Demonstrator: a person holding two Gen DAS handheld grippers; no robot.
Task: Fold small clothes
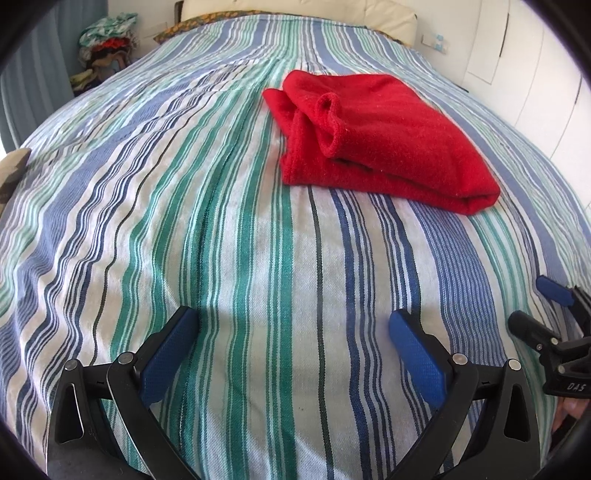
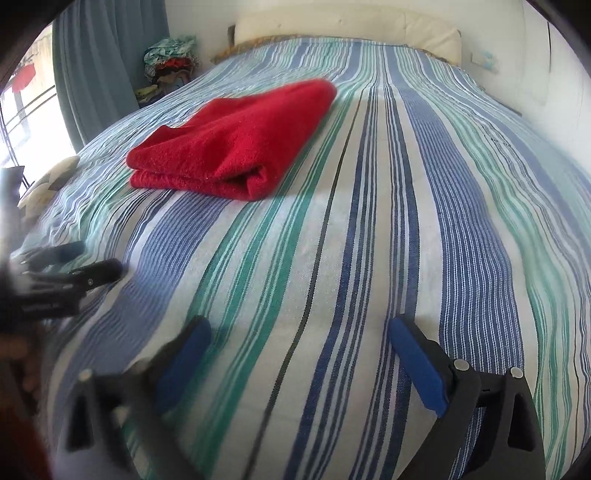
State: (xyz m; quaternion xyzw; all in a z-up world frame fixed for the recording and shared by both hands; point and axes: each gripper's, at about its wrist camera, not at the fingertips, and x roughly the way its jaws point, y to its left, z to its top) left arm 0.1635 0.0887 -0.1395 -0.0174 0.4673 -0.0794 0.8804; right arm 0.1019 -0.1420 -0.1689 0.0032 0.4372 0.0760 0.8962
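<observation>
A red garment (image 1: 380, 140) lies folded into a thick bundle on the striped bedspread (image 1: 221, 240), right of centre in the left wrist view. The same red garment (image 2: 236, 144) sits upper left in the right wrist view. My left gripper (image 1: 293, 325) hangs open over bare bedspread, well short of the garment, with nothing between its blue pads. My right gripper (image 2: 299, 330) is also open and empty, over the striped bedspread (image 2: 369, 258) to the garment's right. The right gripper (image 1: 546, 314) shows at the far right edge of the left view, and the left gripper (image 2: 74, 266), blurred, at the left of the right view.
A cream pillow (image 2: 347, 29) lies at the head of the bed. A pile of mixed clothes (image 2: 170, 62) stands beside the bed at the back left, next to a blue curtain (image 2: 107, 62). A patterned cushion (image 2: 48, 181) rests on the bed's left edge.
</observation>
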